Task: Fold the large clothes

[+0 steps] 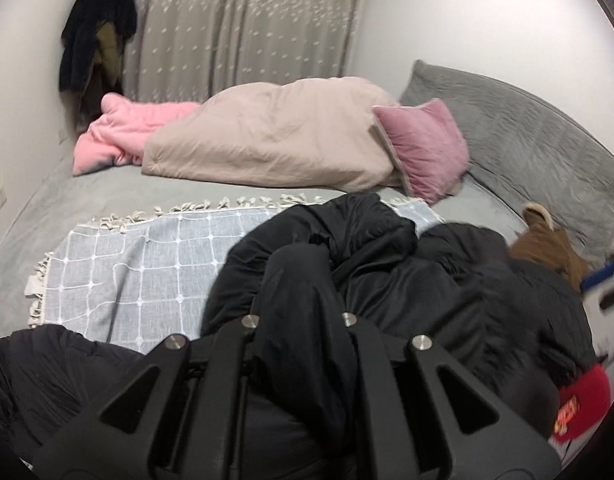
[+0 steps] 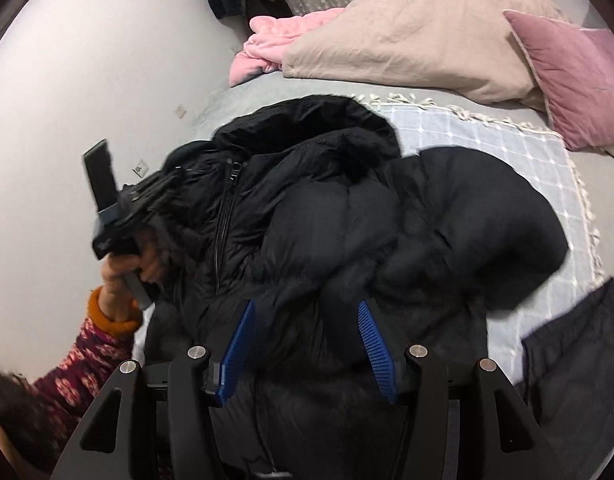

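Note:
A big black puffer jacket (image 2: 347, 220) with a hood and front zipper lies bunched on a light blue checked throw (image 2: 467, 136) on the bed. In the left wrist view my left gripper (image 1: 303, 320) is shut on a thick fold of the jacket (image 1: 387, 264), which fills the gap between the fingers and hides the pads. In the right wrist view my right gripper (image 2: 307, 312) is open, its blue pads (image 2: 237, 352) spread over the jacket's lower part. The left gripper also shows there (image 2: 147, 200), at the jacket's left side, held by a hand.
A beige duvet (image 1: 267, 140), pink blanket (image 1: 123, 132) and pink pillow (image 1: 423, 148) lie at the back of the grey bed (image 1: 107, 192). A brown garment (image 1: 547, 248) and red cap (image 1: 583, 404) lie at the right. Dark coats (image 1: 95, 36) hang on the wall.

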